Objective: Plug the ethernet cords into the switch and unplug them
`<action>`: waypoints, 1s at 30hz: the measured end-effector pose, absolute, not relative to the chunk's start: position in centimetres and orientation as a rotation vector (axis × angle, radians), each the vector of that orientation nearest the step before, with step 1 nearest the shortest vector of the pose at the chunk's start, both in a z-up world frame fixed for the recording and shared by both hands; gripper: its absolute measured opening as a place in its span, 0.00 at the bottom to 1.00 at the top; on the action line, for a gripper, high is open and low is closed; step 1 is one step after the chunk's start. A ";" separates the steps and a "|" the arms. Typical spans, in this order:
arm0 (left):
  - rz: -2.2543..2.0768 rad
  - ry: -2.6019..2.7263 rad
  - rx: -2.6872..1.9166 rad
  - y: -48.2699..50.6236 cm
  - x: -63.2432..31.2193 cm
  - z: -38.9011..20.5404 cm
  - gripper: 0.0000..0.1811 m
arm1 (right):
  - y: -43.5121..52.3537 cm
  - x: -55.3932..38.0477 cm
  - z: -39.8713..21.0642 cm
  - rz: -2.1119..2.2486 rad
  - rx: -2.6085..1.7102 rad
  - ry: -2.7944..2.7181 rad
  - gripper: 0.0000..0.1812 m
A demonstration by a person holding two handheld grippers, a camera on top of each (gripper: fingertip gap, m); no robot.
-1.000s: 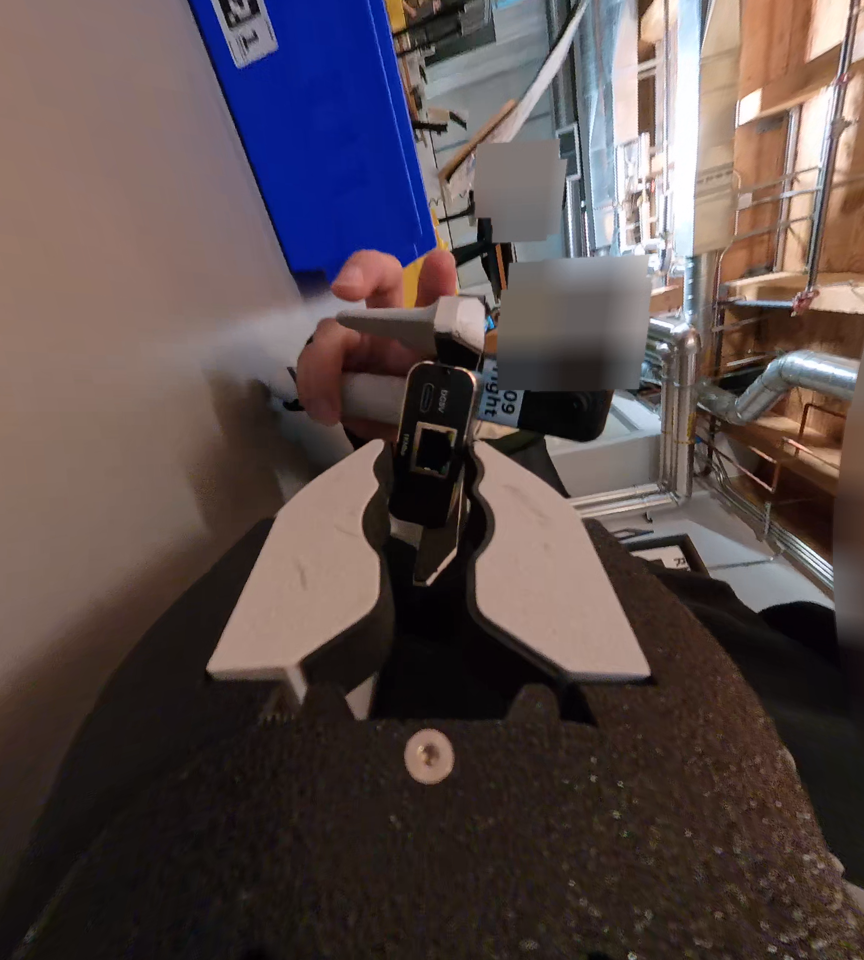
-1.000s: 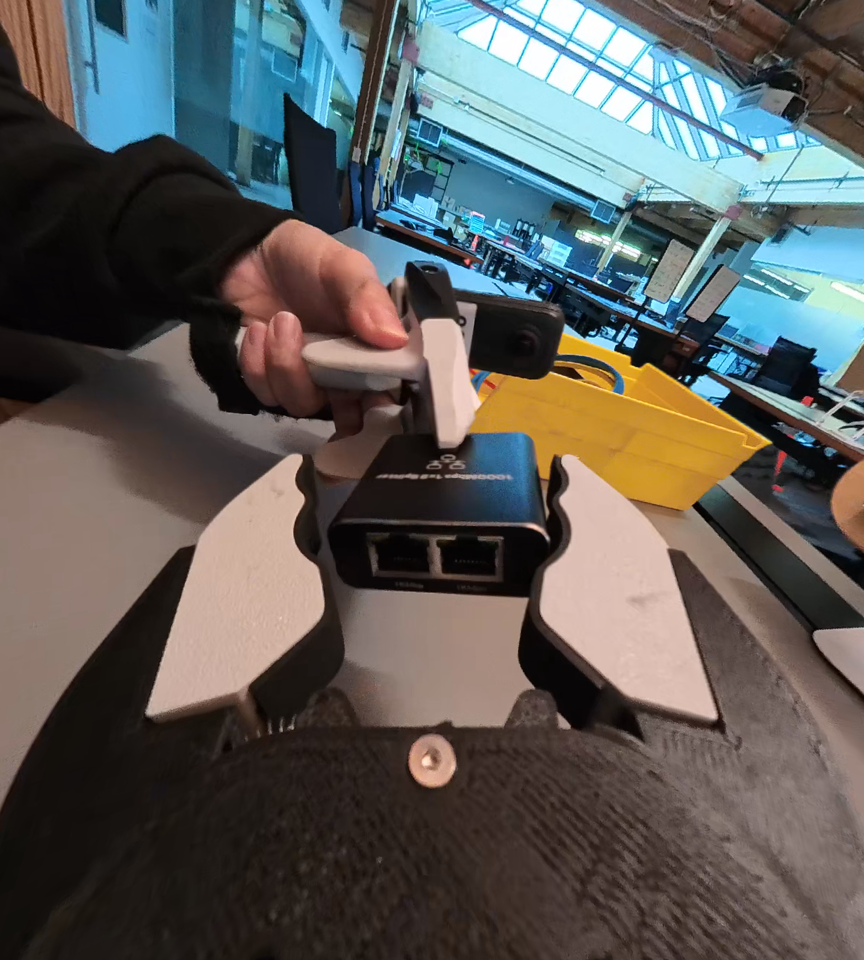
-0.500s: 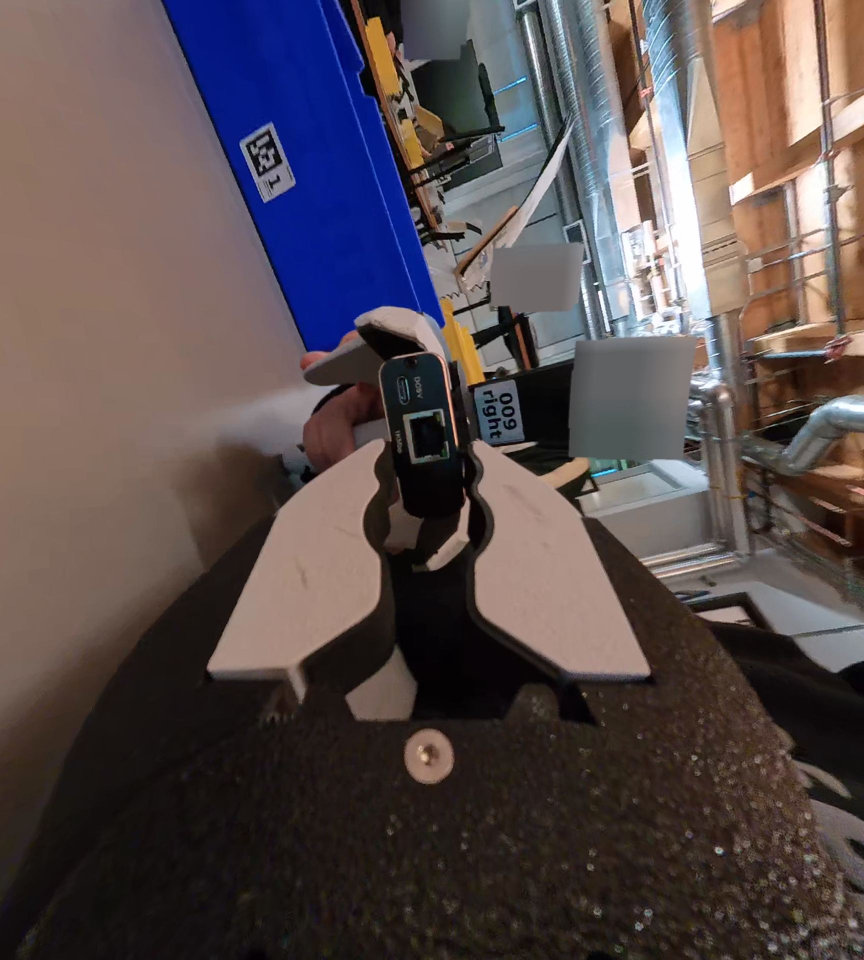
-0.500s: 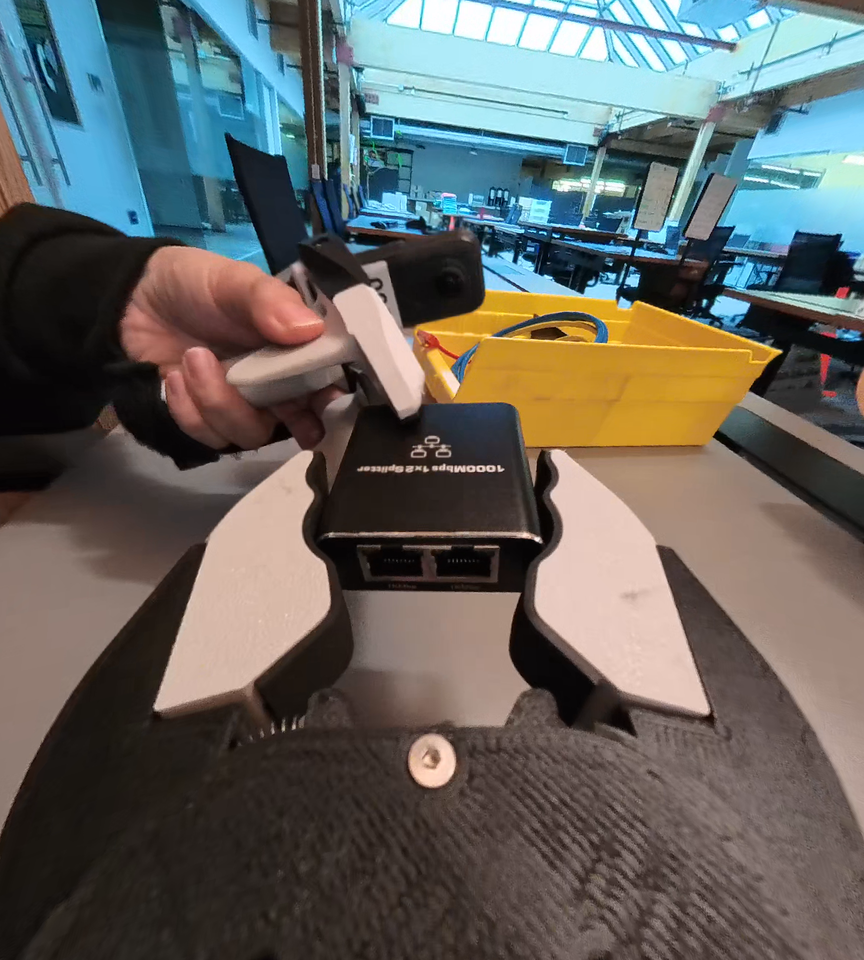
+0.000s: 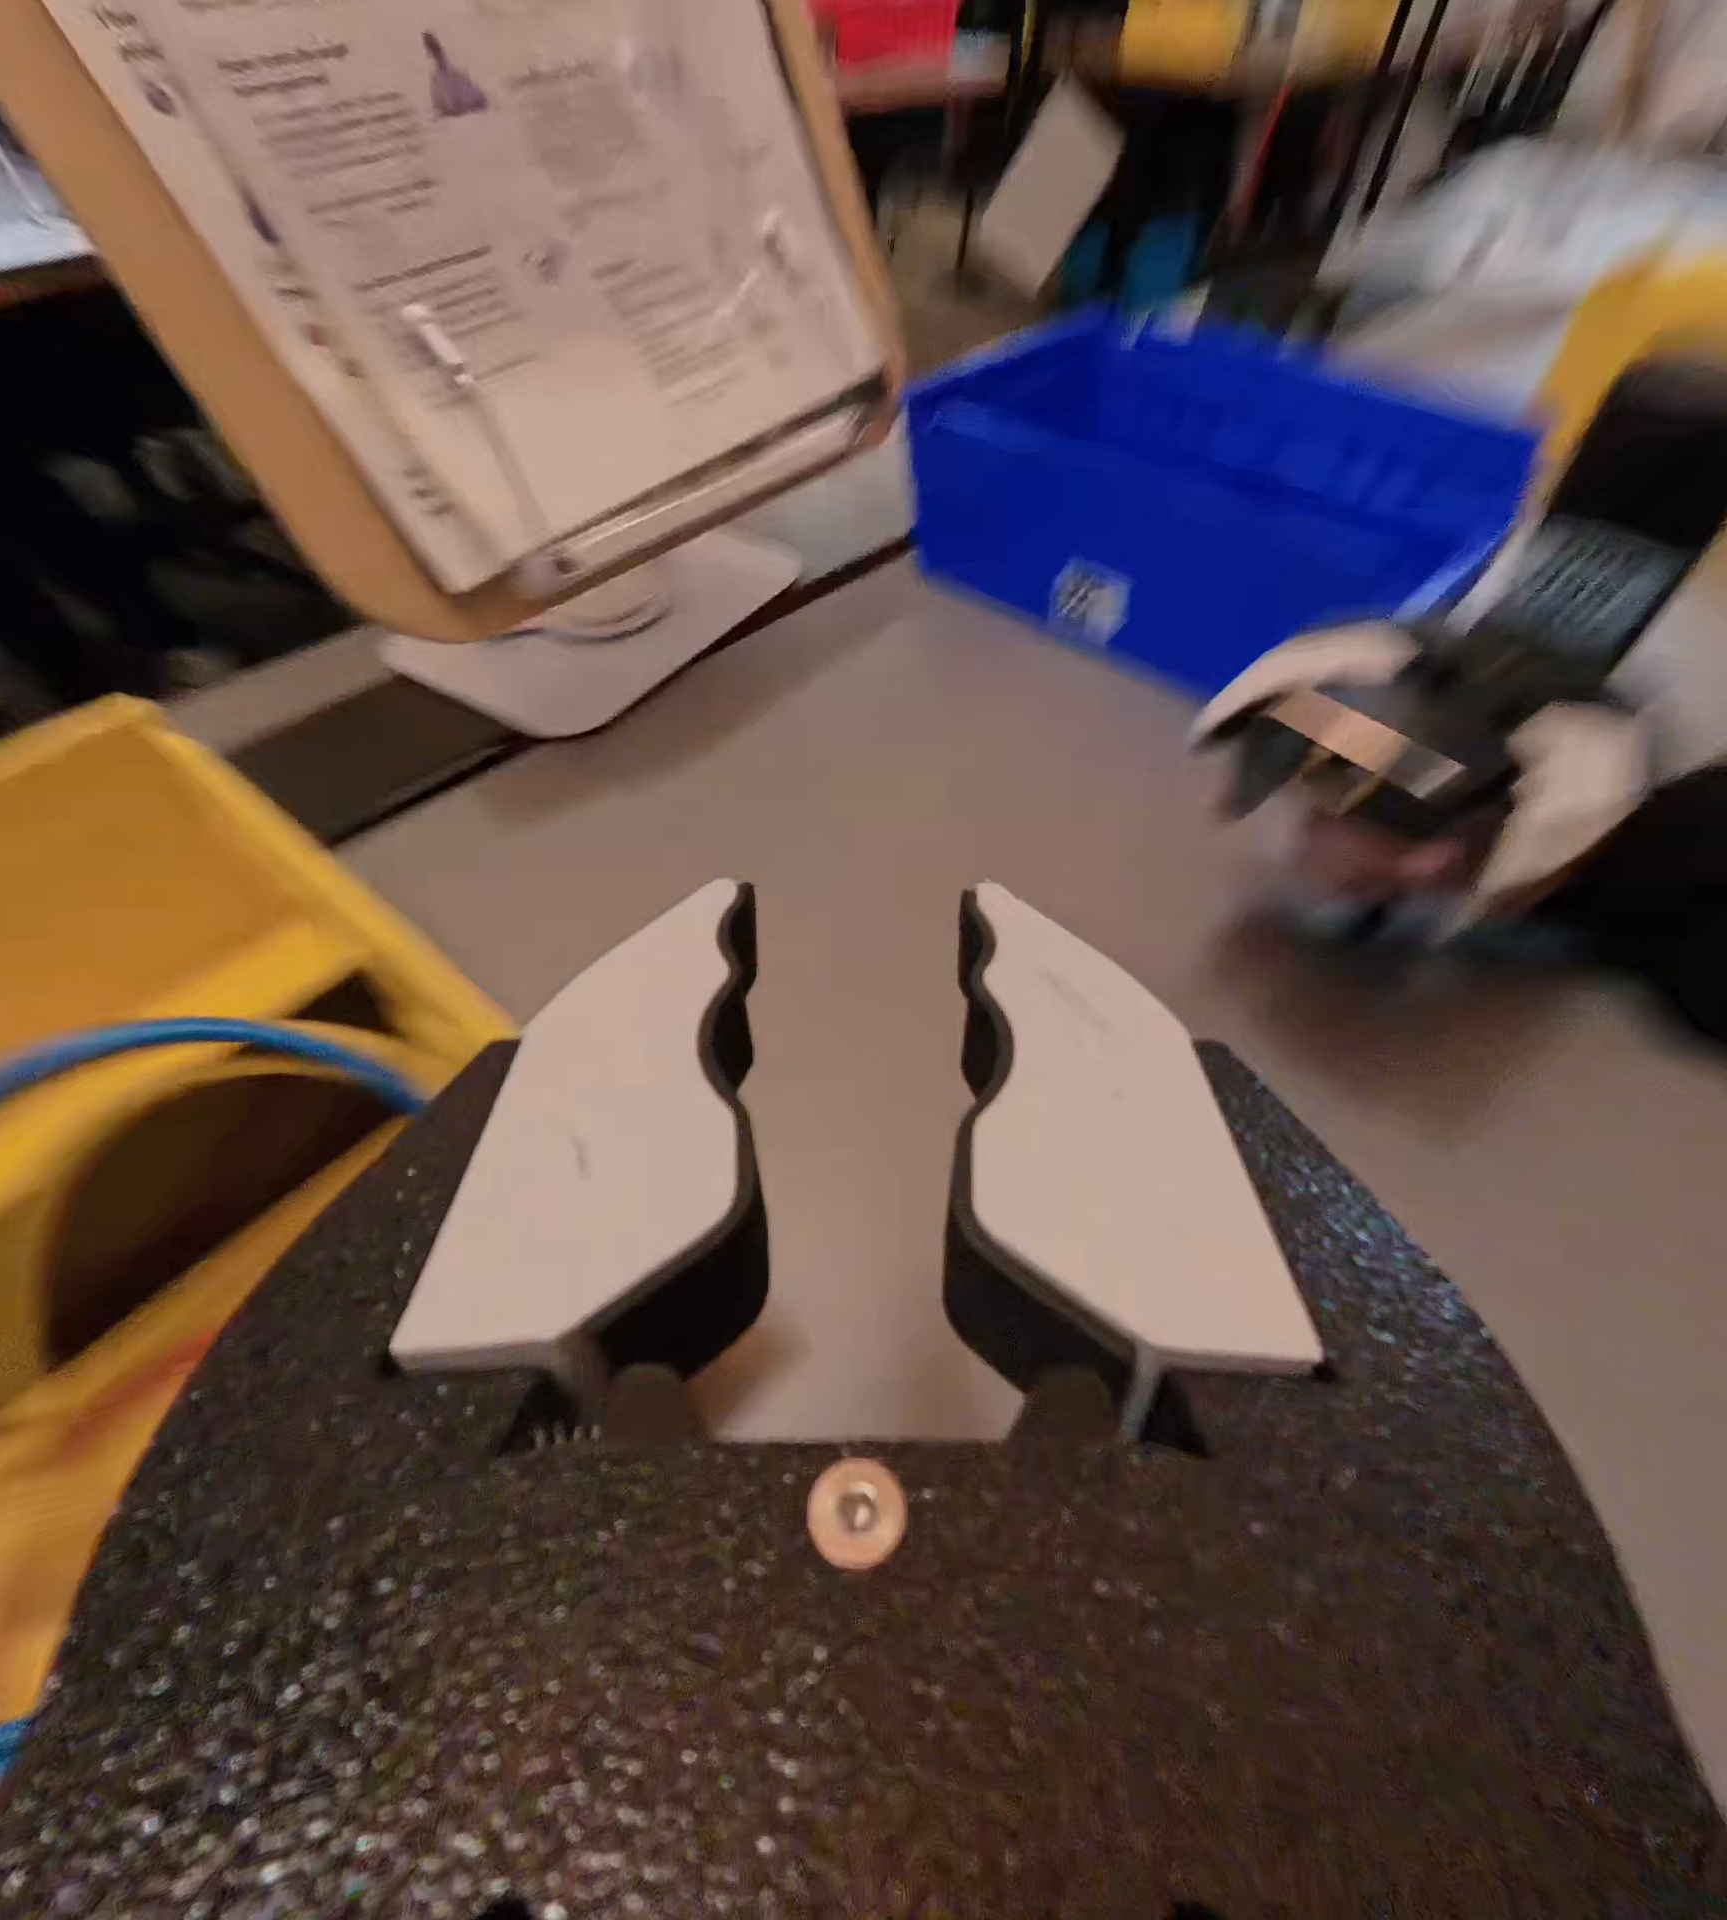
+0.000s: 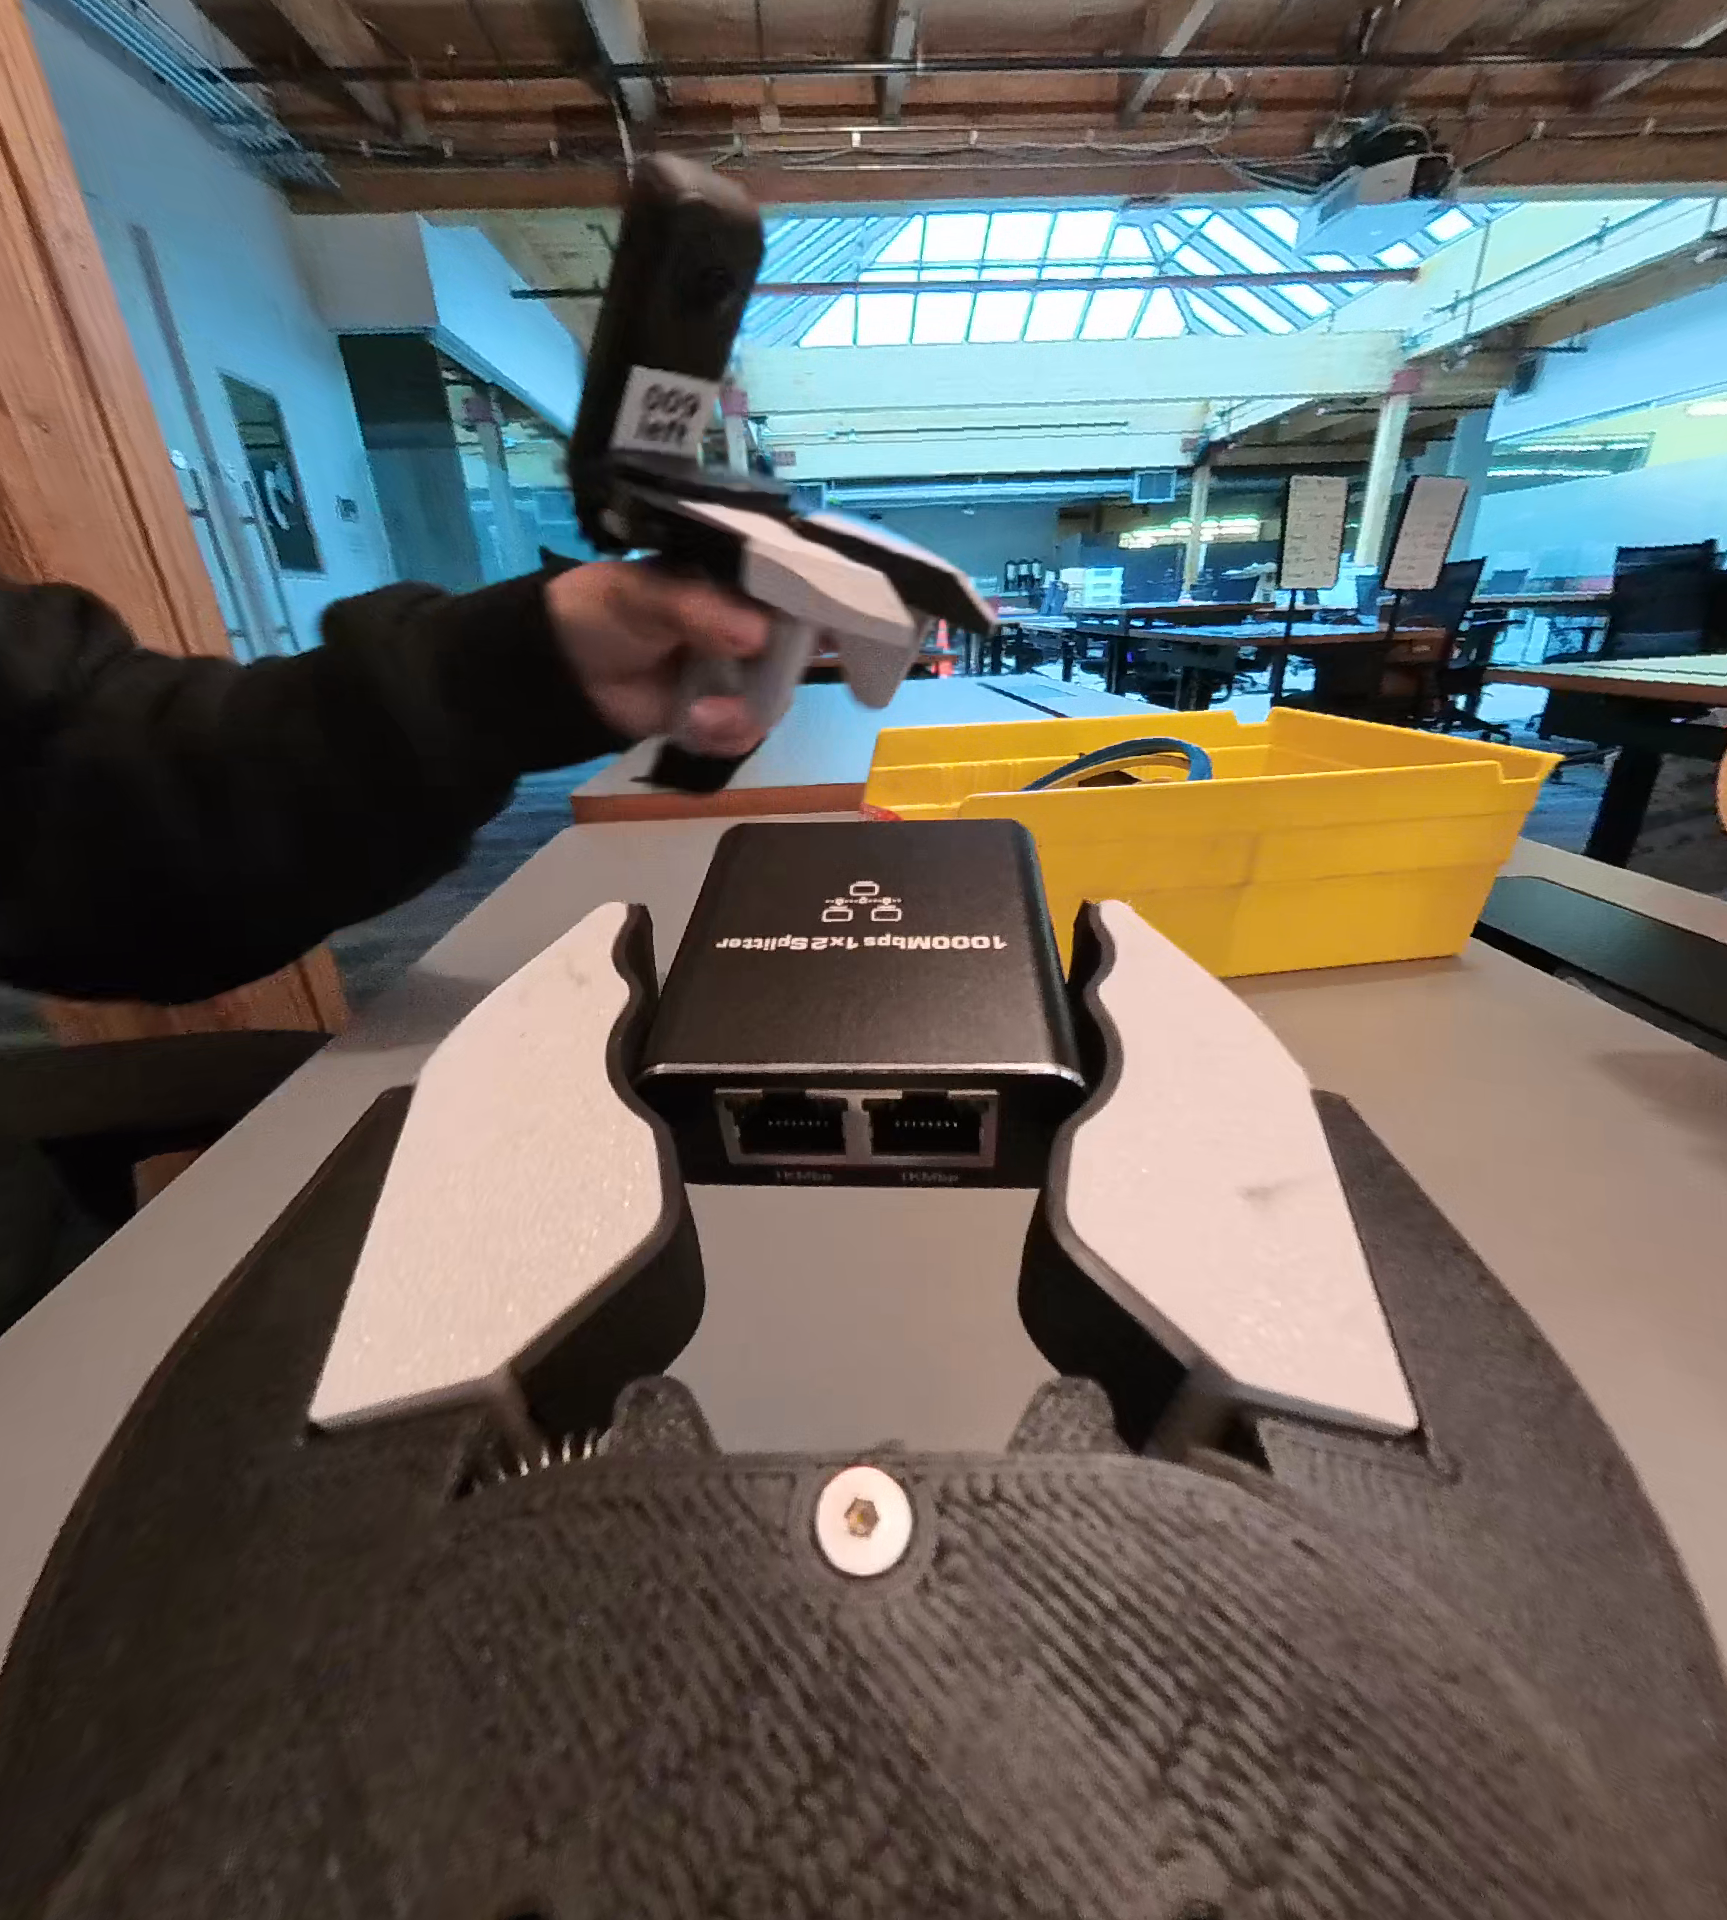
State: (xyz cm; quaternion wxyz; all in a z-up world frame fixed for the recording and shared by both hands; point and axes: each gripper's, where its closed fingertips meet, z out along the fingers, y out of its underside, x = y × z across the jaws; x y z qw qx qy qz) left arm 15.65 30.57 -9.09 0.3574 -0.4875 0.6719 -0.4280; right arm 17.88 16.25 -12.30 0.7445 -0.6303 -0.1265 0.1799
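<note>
1. Grey table top fills your left wrist view, and your left gripper hangs over it with its jaws a moderate gap apart and nothing between them. The yellow plastic bin sits just to its left, with a blue ethernet cord looped inside. That cord will likely handle soft and springy, so take it by the stiff plug end, which this view does not show. Far right and blurred, your right gripper carries the switch; a blue plastic bin stands behind.

2. From the right wrist view, your right gripper is closed on the small black metal switch box, its fingers pressing both side walls, above the table. Both ports face the camera, empty. The box looks rigid, light and smooth, so keep the squeeze on its flat sides; a plug pushed in could slide it. Your left gripper is raised well apart, upper left, near the yellow bin.
</note>
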 end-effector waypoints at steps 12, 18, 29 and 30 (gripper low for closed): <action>0.216 2.235 -0.710 48.4 21.6 -16.7 0.17 | 16.4 17.4 -12.5 0.391 -1.390 -0.319 0.43; 0.202 2.200 -0.800 49.7 21.3 -14.4 0.07 | 16.1 17.6 -12.2 0.399 -1.367 -0.308 0.43; 0.149 1.983 -1.182 52.5 16.4 -6.2 0.03 | 16.1 17.8 -12.2 0.414 -1.363 -0.302 0.43; 0.130 2.001 -1.211 52.4 16.1 -6.4 0.03 | 16.0 17.8 -12.1 0.417 -1.361 -0.301 0.43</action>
